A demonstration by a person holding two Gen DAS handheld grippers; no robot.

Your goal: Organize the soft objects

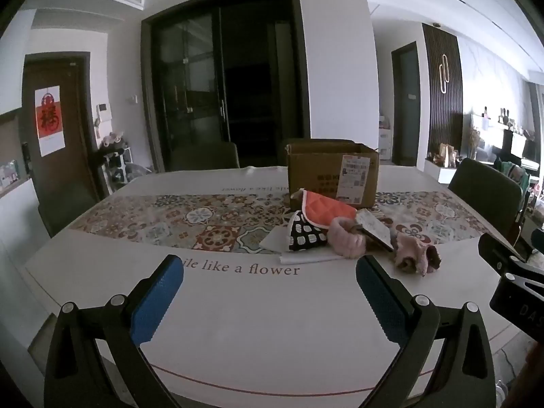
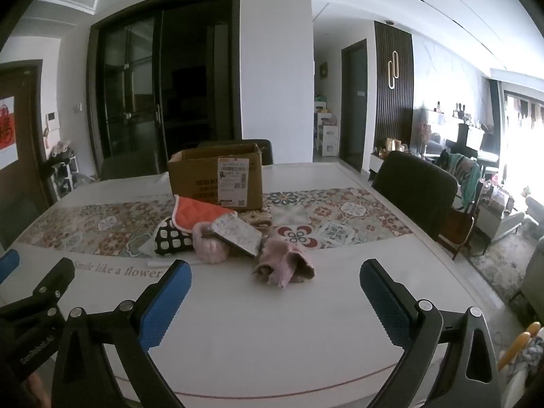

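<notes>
A pile of soft things lies mid-table in front of an open cardboard box (image 1: 331, 175) (image 2: 217, 176): an orange quilted cloth (image 1: 328, 208) (image 2: 200, 213), a black-and-white patterned cloth (image 1: 306, 234) (image 2: 170, 239), a fluffy pink band (image 1: 345, 239) (image 2: 210, 246), a floral pouch (image 1: 375, 229) (image 2: 238, 236) and a crumpled pink item (image 1: 416, 255) (image 2: 284, 265). My left gripper (image 1: 270, 301) is open and empty, hovering before the pile. My right gripper (image 2: 275, 302) is open and empty, just short of the crumpled pink item.
The white table (image 1: 255, 323) (image 2: 272, 333) carries a patterned tile runner (image 1: 190, 219) (image 2: 340, 217). White paper (image 1: 275, 241) lies under the cloths. Dark chairs (image 1: 484, 190) (image 2: 414, 187) stand at the far and right sides. The right gripper's body (image 1: 516, 282) shows at right.
</notes>
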